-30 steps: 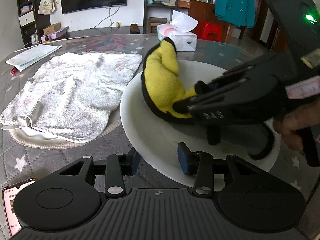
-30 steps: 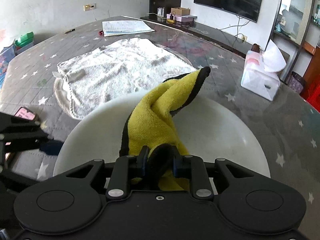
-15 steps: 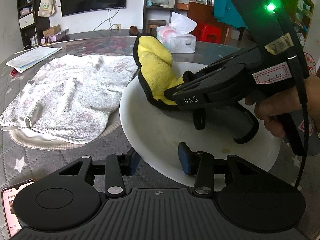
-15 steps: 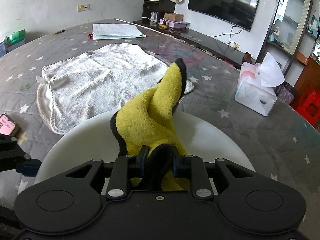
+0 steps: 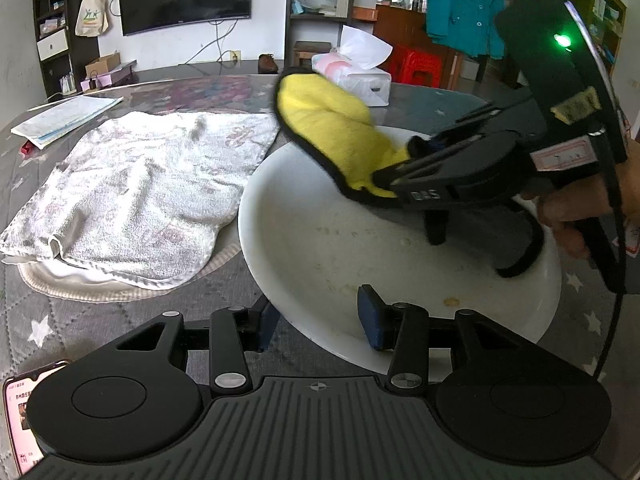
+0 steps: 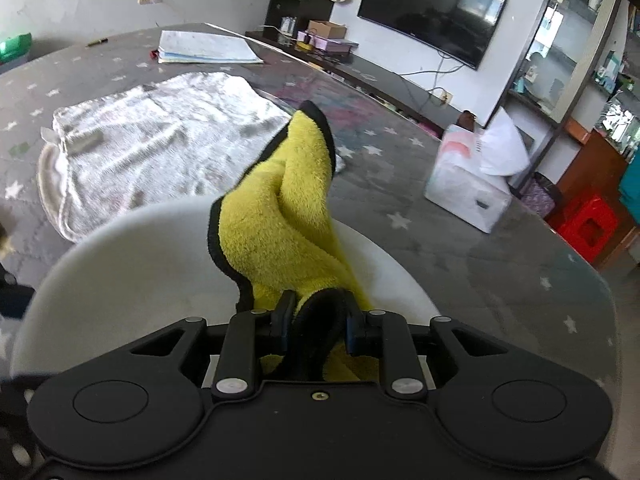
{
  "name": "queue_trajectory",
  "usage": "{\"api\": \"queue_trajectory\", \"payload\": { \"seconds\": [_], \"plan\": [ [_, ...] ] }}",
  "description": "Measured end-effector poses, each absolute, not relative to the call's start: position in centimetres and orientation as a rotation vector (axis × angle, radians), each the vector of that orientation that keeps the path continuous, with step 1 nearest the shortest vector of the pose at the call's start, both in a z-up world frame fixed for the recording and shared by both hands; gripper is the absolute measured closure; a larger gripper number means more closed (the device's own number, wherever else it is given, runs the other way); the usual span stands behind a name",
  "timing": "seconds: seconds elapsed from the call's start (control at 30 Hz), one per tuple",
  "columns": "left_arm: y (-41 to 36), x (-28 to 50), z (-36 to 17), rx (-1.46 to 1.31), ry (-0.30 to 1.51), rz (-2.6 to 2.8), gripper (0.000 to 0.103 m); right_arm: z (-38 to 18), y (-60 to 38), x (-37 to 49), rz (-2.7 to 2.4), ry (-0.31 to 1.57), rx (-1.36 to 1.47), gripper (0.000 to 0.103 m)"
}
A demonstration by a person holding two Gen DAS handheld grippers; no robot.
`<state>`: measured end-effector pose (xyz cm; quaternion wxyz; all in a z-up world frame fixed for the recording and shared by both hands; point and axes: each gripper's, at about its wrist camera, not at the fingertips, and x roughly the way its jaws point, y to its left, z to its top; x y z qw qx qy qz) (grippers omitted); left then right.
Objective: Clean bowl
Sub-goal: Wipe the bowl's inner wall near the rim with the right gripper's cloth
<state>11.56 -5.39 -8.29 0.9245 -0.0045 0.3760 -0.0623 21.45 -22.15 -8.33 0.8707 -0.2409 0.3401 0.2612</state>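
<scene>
Cloth (image 6: 276,224) clamped in right gripper (image 6: 316,320) slants up-forward over bowl (image 5: 320,240), whose near rim left gripper (image 5: 316,320) straddles.

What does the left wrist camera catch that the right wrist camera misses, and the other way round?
Only the left wrist view: the right gripper from outside with a hand on it, brown specks inside the bowl, the left gripper gripping the bowl's near rim, a phone.

Only the right wrist view: a pen and green object far across the table.

Both: yellow cloth, bowl, white towel, tissue box, TV.
</scene>
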Motion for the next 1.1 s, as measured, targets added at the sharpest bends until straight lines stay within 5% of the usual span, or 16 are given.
{"api": "queue_trajectory", "payload": {
  "seconds": [1.1],
  "plan": [
    [-5.5, 11.6, -8.5, 0.016, 0.775, -0.134, 0.056, -7.3, -27.0, 15.5, 0.527, 0.84, -0.501, 0.079]
  ]
}}
